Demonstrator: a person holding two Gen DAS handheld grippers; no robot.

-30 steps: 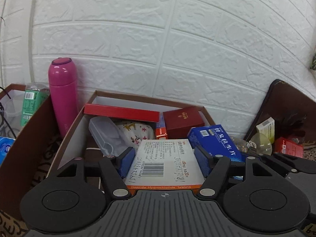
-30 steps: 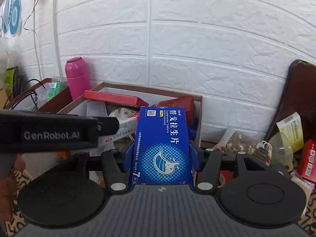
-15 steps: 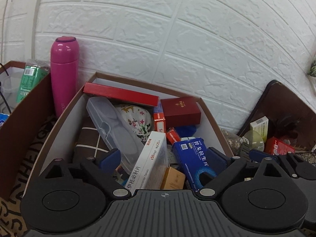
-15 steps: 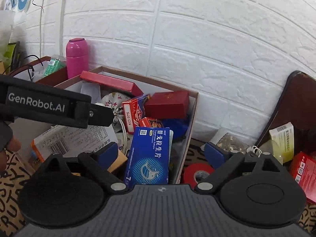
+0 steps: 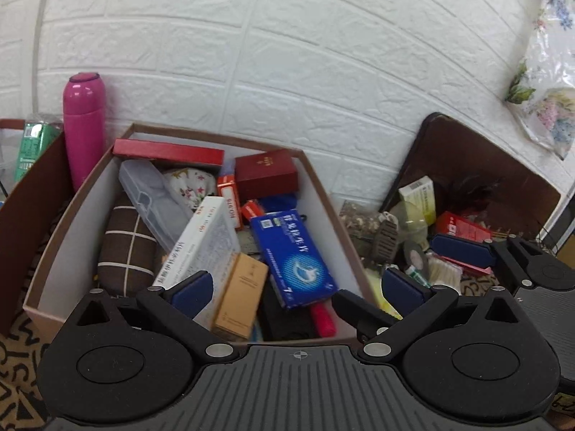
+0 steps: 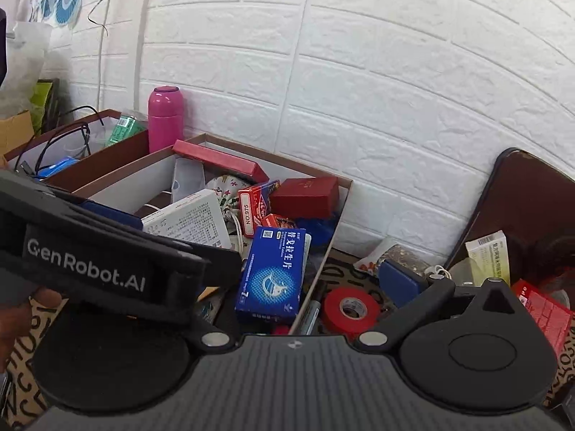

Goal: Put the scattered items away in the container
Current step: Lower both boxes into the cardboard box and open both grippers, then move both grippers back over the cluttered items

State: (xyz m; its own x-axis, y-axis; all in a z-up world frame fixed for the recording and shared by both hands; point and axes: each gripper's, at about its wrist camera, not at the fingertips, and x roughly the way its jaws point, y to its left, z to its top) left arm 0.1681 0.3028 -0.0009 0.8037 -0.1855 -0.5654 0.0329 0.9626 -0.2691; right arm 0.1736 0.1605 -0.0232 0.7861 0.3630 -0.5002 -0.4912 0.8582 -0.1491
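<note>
Both hand-held grippers empty above the filled box

The left hand-held gripper [image 5: 302,283] and right hand-held gripper [image 6: 309,276] both hang with fingers spread wide, holding nothing. The blue medicine box [image 5: 293,256] and white medicine box [image 5: 203,242] lie inside the brown cardboard box [image 5: 325,194]. A red tape roll [image 6: 350,310] sits just right of it, outside.
</note>
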